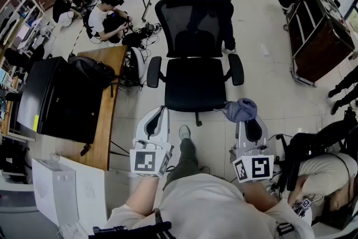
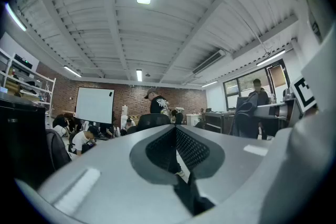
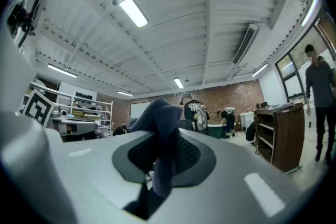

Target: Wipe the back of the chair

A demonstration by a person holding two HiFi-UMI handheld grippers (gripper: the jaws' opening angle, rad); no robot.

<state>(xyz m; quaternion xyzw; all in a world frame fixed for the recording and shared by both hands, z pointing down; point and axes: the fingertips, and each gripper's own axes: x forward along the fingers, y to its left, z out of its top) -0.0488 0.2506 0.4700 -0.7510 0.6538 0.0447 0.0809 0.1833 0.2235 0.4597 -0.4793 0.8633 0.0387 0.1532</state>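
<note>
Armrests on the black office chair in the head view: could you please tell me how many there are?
2. One armrest is at the chair's left in the picture; the other is at its right, near the blue-grey cloth in the right gripper.

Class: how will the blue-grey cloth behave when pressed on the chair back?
Probably floppy: the cloth bunches and droops over the right hand-held gripper. Likely light, since a pinch holds it. It should mould to the mesh chair back.
</note>
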